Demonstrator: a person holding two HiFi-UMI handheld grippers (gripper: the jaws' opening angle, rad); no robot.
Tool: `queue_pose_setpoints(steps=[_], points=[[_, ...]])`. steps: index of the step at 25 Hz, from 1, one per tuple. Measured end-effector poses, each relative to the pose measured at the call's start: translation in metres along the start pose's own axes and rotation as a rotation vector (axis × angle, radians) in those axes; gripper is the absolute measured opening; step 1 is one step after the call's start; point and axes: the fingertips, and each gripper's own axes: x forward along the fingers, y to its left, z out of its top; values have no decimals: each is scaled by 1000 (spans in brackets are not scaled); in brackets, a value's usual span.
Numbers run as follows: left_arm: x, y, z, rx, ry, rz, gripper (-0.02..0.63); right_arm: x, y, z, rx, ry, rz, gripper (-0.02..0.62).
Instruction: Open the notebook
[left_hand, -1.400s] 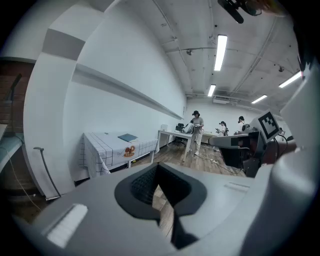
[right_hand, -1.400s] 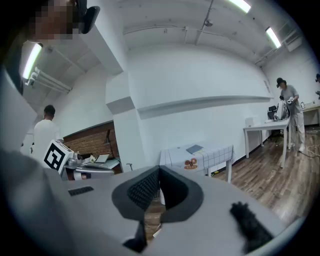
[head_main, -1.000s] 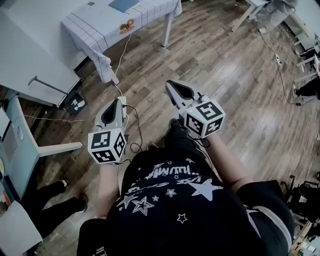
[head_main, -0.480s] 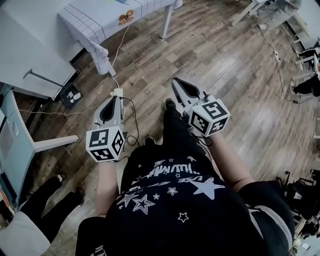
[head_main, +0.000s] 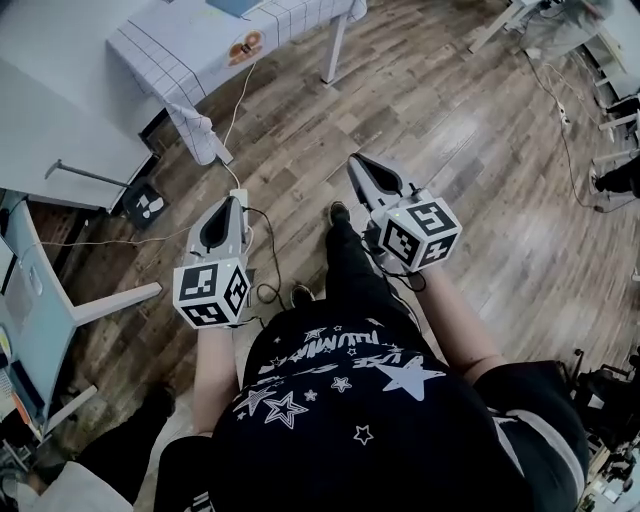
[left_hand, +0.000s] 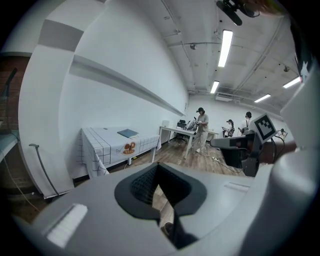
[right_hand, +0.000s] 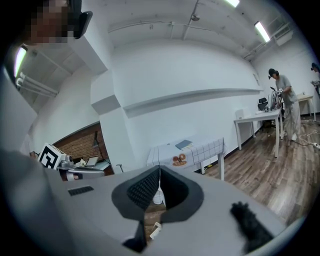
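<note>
Not much to report on the actual task yet; the notebook (head_main: 232, 5) is lying flat and closed on the tabletop (head_main: 185, 45) with the checked cloth (head_main: 188, 102), way up at the top edge of the head view, well apart from both hands.

What's changed: the person looks to have stepped forward; a foot (head_main: 339, 211) now sits further out on the wooden floor (head_main: 470, 150) than a second ago, and the tabletop has slid up and to the left, so less of the notebook shows than before. My guess is this is just the walk-up, so the job is basically at zero.

The left tongs (head_main: 236, 200) are clenched with nothing between them; same for the right tongs (head_main: 356, 162), closed and empty. Compared with the earlier frame both sit about where they were relative to the body, the right one a touch further right; neither has opened. Both gripper views look over closed tips toward the notebook (left_hand: 128, 133), small and far off. Someone else's legs at the lower left have blurred and drifted toward the bottom of the frame.
</note>
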Motion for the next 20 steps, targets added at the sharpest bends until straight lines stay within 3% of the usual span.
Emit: queue_pose_setpoints(steps=[11, 20], points=[[107, 14, 36, -9, 39, 65, 9, 72, -106, 39, 43, 1, 1, 17], [191, -4, 78, -1, 41, 79, 9, 117, -182, 77, 50, -2, 35, 17]])
